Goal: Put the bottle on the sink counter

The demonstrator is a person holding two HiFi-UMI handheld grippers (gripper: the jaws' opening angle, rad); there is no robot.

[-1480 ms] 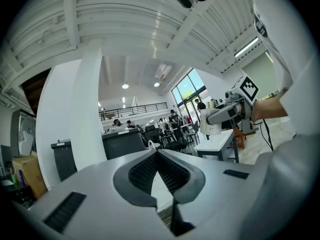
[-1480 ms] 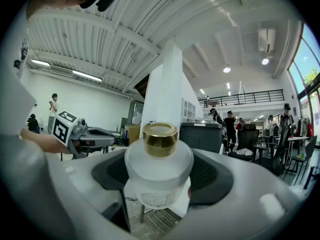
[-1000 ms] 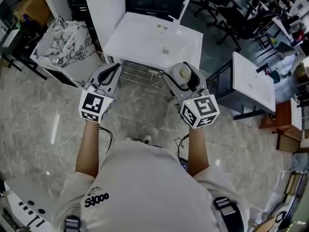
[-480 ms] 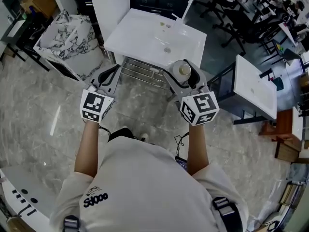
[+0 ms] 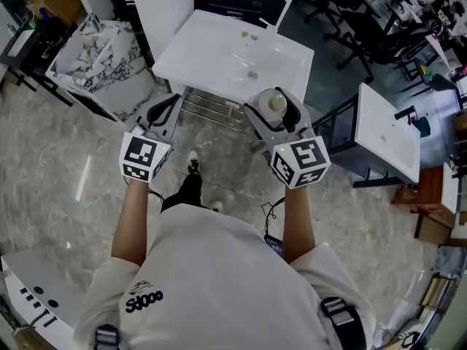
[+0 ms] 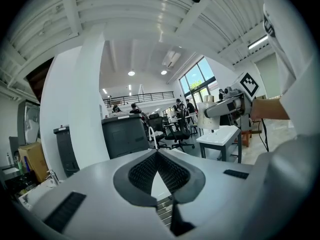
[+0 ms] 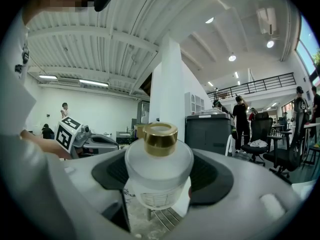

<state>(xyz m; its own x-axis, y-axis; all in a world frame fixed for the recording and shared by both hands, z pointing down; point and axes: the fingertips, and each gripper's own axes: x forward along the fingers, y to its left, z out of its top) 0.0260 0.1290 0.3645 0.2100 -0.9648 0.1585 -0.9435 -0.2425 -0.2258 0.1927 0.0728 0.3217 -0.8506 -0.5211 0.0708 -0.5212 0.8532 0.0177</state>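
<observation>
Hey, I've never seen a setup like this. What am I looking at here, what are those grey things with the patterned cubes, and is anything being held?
There is no robot here: a person holds a two-jaw tool in each hand. The top-down picture comes from a camera on their head. The other two cameras ride on the tools and look along the jaws. The right gripper is clamped on a frosted bottle with a gold cap, held near the front edge of the white sink counter. The left gripper is shut on nothing. The counter shows only its basin and drain.
</observation>
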